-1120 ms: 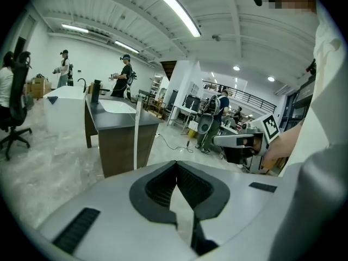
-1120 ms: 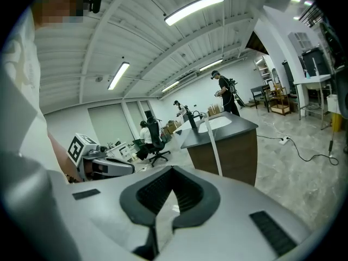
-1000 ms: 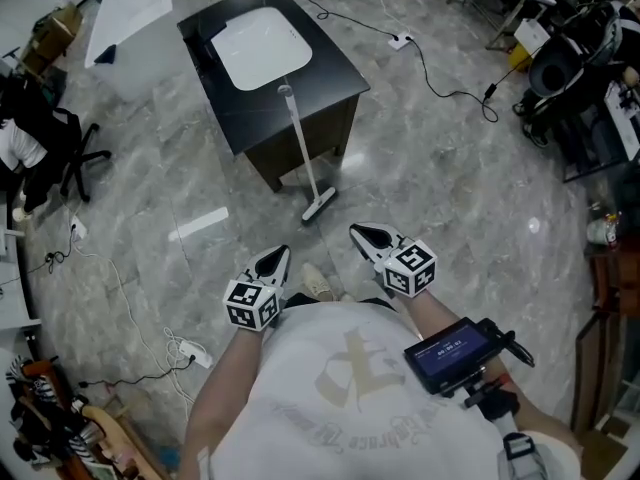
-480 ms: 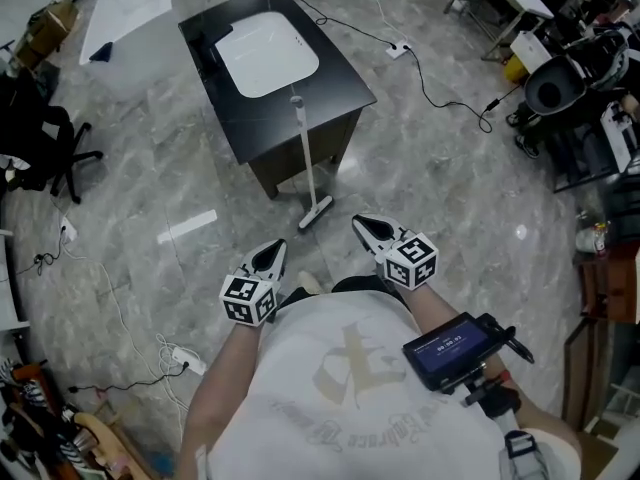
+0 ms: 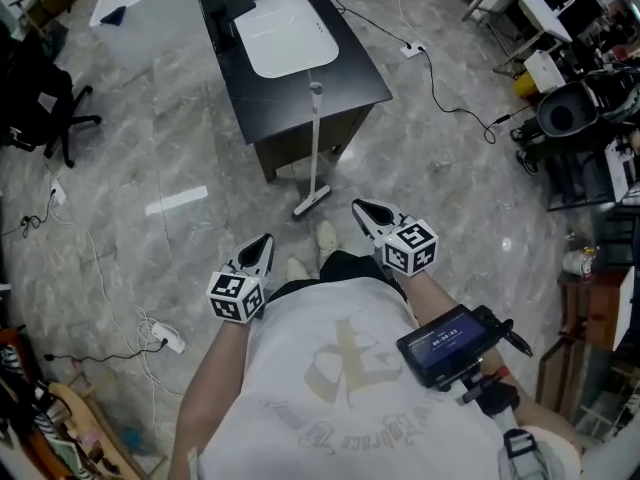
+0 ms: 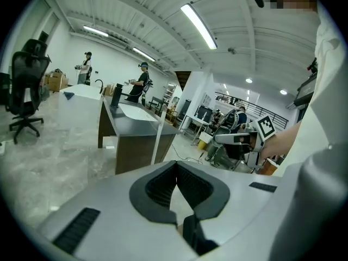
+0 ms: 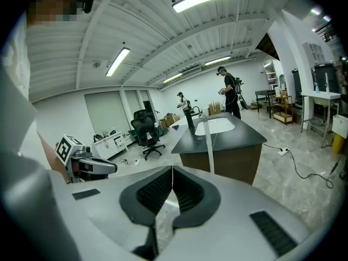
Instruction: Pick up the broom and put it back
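Head view, with both gripper views for the jaws. The grey marble floor fills the frame. A black desk with a white inset basin stands at 12 o'clock from the person. The broom leans against the near face of that desk, its head on the floor and its white handle rising almost upright, so that in the head view its long axis runs from 6 to 12 o'clock. Each gripper view shows the handle as a pale, near-vertical bar ahead of the jaws. The right gripper has the broom head near it at about 10 o'clock. The left gripper has it farther off at about 1 o'clock, so the right hand is judged the nearer. Both pairs of jaws are closed pad to pad and hold nothing, and neither touches the broom. They would have to part before any grasp across the handle.
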{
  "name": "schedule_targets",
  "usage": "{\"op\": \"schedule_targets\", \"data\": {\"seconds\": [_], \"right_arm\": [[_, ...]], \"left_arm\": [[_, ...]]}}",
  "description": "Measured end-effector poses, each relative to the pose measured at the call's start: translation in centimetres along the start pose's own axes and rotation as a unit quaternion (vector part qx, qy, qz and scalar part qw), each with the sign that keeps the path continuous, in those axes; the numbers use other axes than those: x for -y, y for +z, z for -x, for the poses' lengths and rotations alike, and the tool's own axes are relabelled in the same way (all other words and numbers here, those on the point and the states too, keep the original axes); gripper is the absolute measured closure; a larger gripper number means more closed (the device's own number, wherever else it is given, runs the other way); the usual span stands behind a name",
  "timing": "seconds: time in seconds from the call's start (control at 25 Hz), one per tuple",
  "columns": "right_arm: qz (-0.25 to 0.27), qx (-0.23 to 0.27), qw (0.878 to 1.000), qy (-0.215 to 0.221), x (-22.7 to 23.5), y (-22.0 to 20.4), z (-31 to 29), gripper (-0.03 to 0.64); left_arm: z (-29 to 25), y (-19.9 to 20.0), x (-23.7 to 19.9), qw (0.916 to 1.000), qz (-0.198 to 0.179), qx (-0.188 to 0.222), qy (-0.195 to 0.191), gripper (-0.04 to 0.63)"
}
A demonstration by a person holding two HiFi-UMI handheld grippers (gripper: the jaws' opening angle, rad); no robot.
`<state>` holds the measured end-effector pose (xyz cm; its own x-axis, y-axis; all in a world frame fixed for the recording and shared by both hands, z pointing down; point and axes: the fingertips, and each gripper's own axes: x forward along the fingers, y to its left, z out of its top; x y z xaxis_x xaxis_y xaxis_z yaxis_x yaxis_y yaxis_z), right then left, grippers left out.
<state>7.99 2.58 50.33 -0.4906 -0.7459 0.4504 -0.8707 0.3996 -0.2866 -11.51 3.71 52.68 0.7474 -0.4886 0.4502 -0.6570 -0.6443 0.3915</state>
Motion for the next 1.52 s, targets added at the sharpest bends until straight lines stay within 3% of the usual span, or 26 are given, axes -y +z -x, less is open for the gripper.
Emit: {"op": "schedule_targets", "data": {"seconds": [0.52, 1.24, 1.52], "right_arm": [[0.010, -0.029, 0.999, 0.043, 2.1, 1.0, -5.1, 0.598], [0.028, -0.077, 0.995, 0.054, 8.5, 0.2, -12.8, 0.598], [0.031, -0.094, 0.993, 0.058, 10.1, -0.8, -16.3, 0.598]], "left_arm": [[-1.7, 1.4, -2.0, 0.9990, 0.021, 0.005, 0.039, 0.583], [-6.2, 5.1, -4.5, 0.9979, 0.025, -0.009, 0.059, 0.583], [-6.2, 5.1, -6.7, 0.9951, 0.041, -0.022, 0.087, 0.583]]}}
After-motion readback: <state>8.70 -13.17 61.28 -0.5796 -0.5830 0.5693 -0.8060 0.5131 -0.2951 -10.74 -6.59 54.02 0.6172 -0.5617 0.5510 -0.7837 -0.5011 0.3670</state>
